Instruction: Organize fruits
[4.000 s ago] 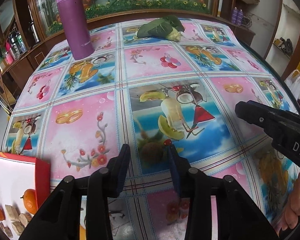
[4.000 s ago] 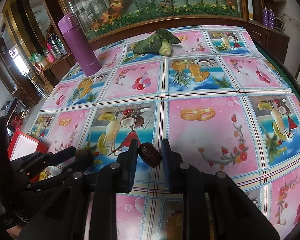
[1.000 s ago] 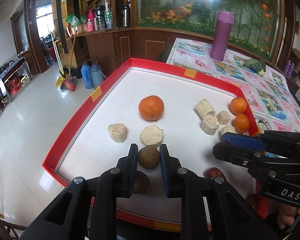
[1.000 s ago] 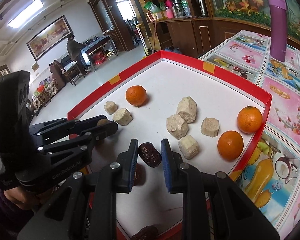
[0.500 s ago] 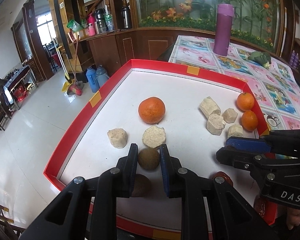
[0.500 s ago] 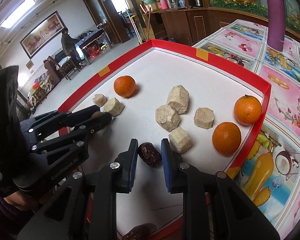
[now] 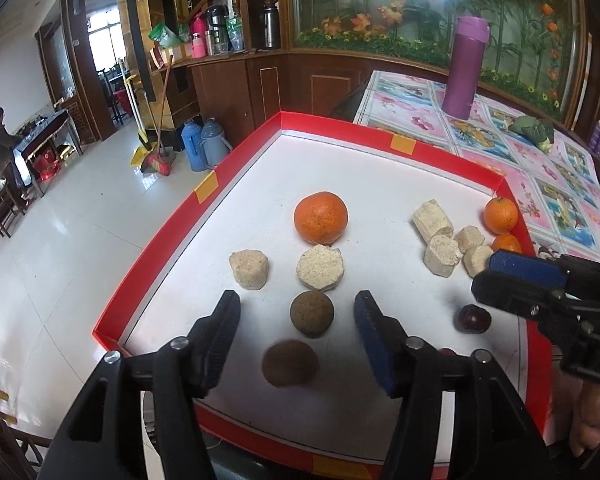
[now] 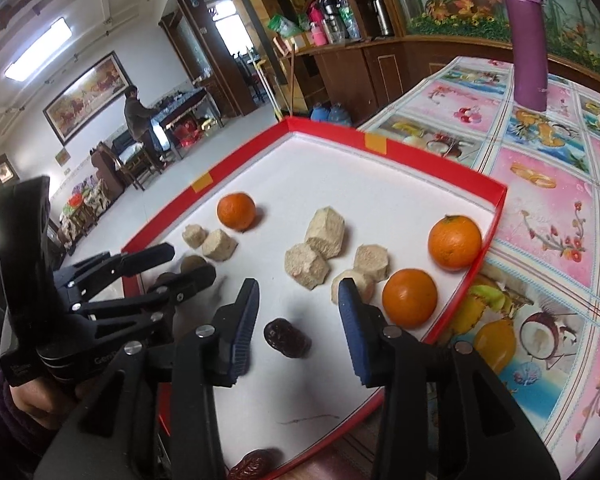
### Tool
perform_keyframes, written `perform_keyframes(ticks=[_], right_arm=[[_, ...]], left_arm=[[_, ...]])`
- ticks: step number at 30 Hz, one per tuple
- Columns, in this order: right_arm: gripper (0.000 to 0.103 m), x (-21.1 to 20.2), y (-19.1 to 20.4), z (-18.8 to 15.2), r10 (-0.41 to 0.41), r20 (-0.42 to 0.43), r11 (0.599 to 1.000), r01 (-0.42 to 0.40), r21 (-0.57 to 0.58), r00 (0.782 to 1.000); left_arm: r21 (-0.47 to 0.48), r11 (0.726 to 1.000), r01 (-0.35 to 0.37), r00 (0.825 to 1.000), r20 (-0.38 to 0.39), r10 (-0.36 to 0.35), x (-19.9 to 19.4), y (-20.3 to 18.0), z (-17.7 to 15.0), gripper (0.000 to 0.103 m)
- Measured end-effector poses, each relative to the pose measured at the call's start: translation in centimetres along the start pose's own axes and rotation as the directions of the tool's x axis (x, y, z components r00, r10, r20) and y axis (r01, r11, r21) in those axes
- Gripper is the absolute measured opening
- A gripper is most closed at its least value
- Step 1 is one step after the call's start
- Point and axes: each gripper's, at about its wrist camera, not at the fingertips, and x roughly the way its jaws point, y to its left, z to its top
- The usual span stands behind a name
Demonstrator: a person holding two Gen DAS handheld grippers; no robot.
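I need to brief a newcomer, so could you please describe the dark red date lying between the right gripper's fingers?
Find the red-rimmed white tray on the table's corner. Near its front edge, between the open right gripper, lies the date: dark, wrinkled and oblong, unlike the oranges and beige chunks.

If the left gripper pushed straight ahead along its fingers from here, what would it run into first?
Most likely the round brown fruit lying on the red tray between the open left gripper fingers; beyond it, the beige chunk. Depth is uncertain.
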Motion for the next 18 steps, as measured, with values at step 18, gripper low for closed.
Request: perform_keyframes(ticks=[18], right_arm=[[0.081,-5.8,1.1,-1.1,-0.154,0.272,0.988,0.15,0.038,0.95]], left_arm=[[0.015,1.0,-0.013,0.995,0.099,0.011,-5.2,-1.2,-0.5,0.081]])
